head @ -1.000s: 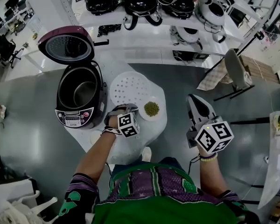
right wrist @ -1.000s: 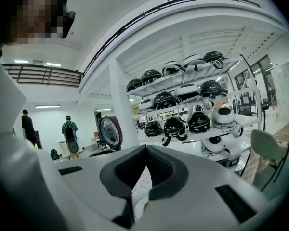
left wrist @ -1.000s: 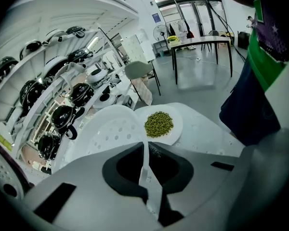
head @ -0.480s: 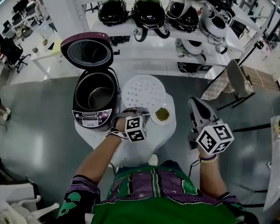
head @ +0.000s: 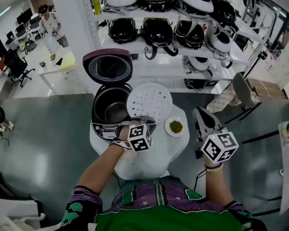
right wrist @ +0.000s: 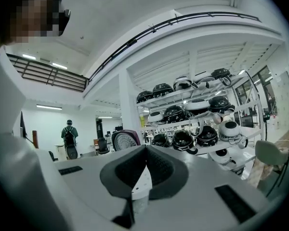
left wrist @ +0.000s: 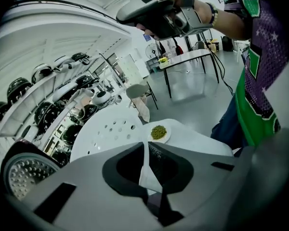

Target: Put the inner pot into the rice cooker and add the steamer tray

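The shirt (head: 154,196) is purple with pale stars, a green front and striped bands. Its short sleeve (head: 77,208) is dark with a green emblem. Trousers (left wrist: 231,124) are blue. The left wrist has a black-and-white band (head: 116,146), the right a yellow-green one (head: 213,163). The left gripper (head: 143,120) and right gripper (head: 197,110) are grey shells with dark fingers (left wrist: 172,163). Each carries a white cube (head: 220,147) of black square markers. A black cable (head: 201,173) hangs from the right gripper.
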